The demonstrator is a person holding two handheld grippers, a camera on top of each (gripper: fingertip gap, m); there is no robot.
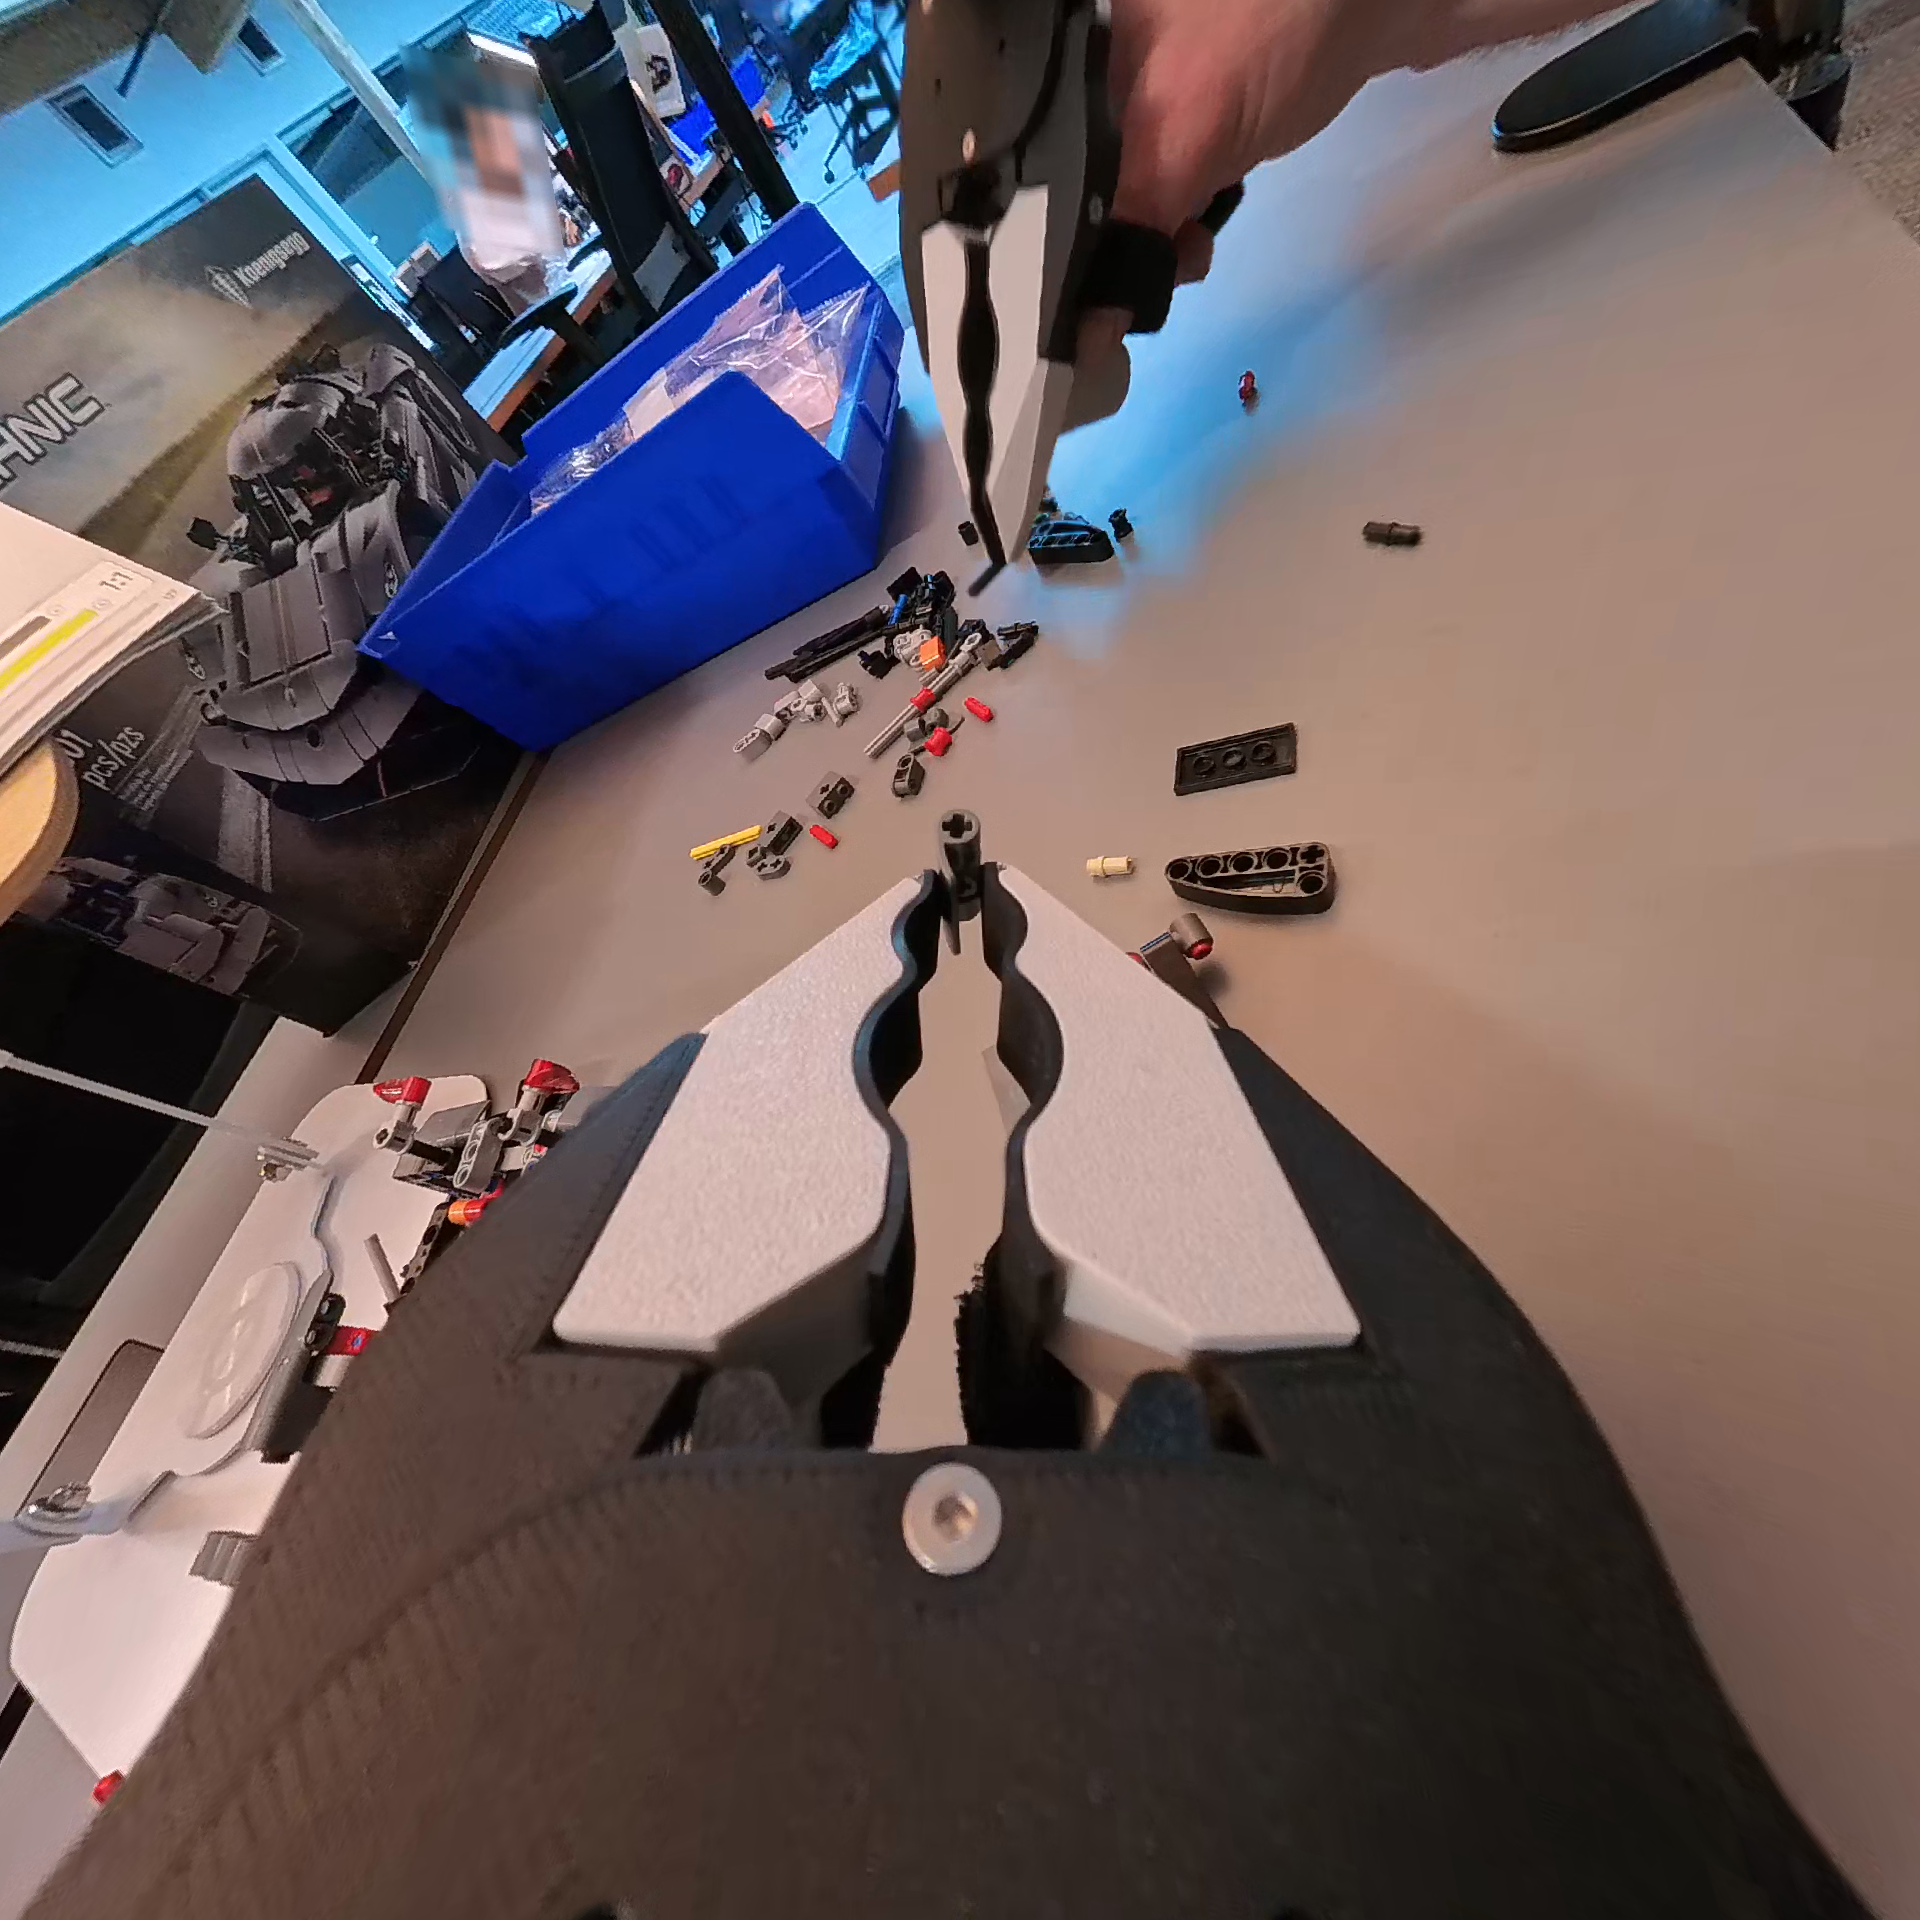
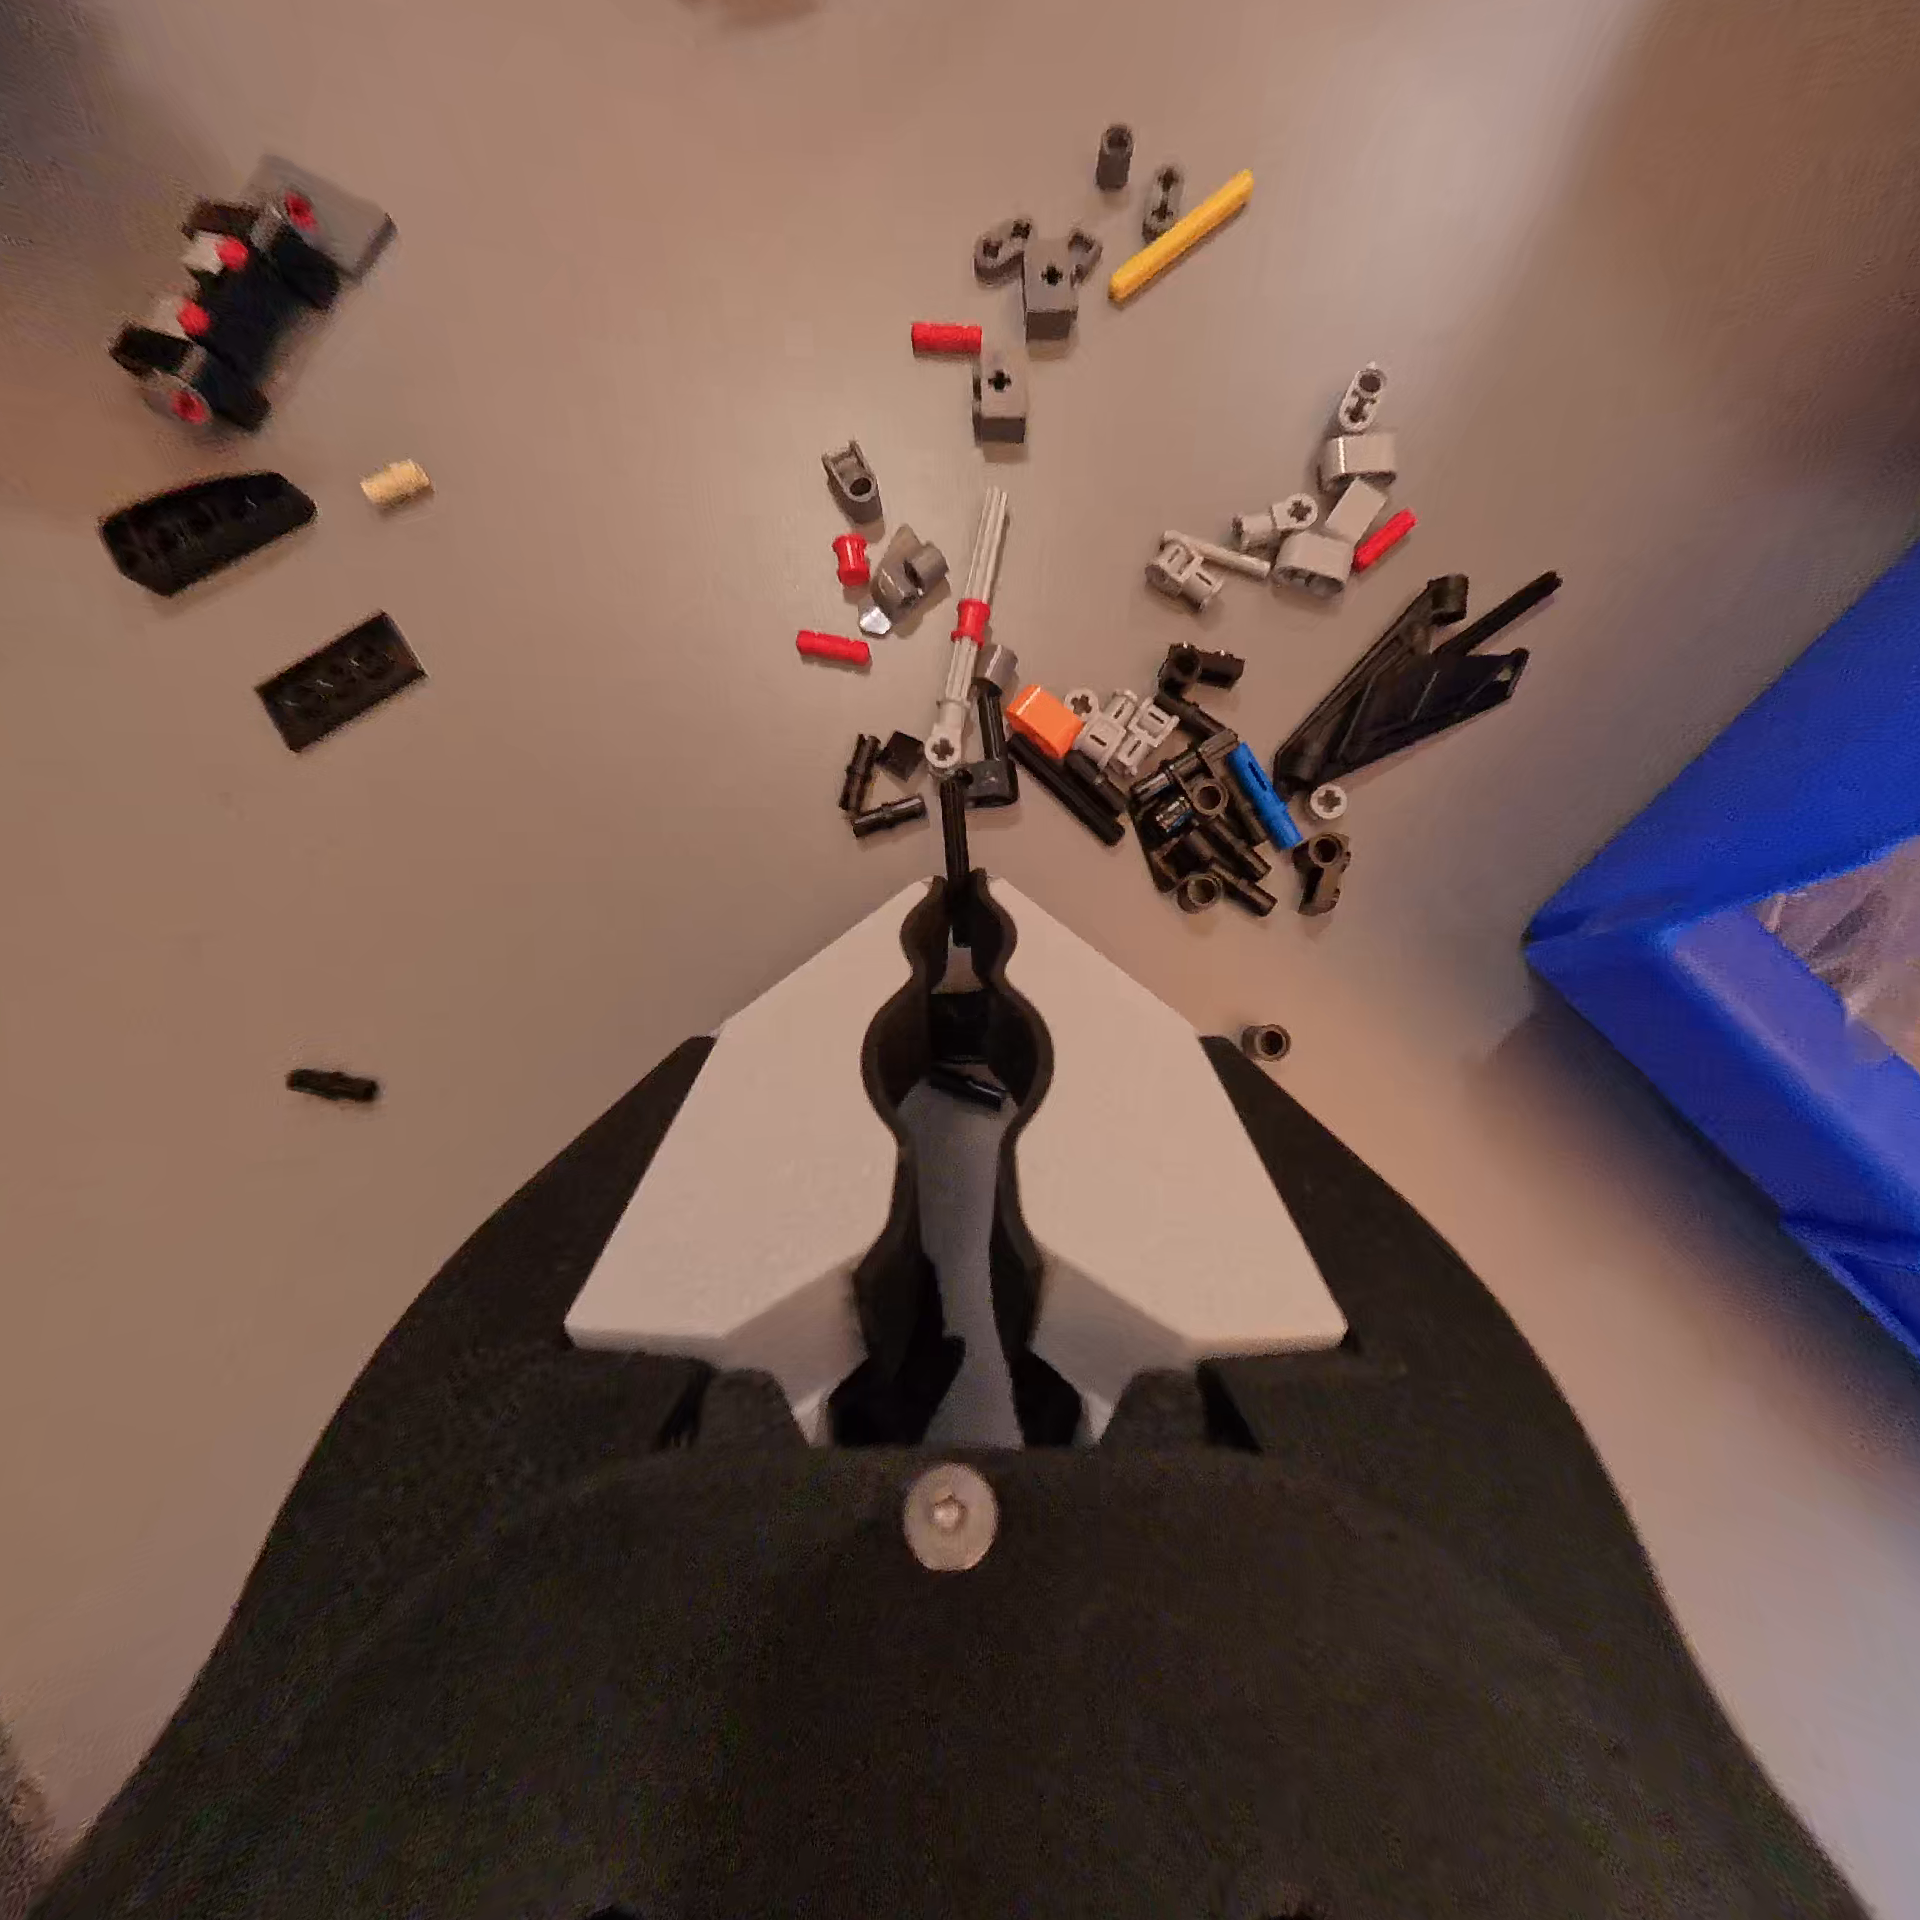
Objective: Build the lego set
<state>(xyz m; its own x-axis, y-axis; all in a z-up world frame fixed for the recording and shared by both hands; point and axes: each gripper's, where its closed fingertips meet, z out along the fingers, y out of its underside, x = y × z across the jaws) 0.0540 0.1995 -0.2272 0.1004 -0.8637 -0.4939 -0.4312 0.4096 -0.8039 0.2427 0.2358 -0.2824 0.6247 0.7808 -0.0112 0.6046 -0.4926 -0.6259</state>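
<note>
**Both grippers hold a small black piece**

The left gripper (image 1: 961,883) is clamped on a black connector (image 1: 960,857). The right gripper (image 2: 961,888) pinches a thin black axle (image 2: 954,831) above the loose lego pieces (image 2: 1091,675) on the grey table (image 2: 571,883), near the blue bin (image 2: 1714,914).

The left gripper (image 1: 961,883) pinches a short black plastic connector peg (image 1: 958,854) upright at its tips. Beyond, the right gripper (image 1: 987,540) (gripped by a hand (image 1: 1226,114)) points down at scattered pieces beside a blue plastic bin (image 1: 665,561) on the grey table (image 1: 1558,935).
</note>
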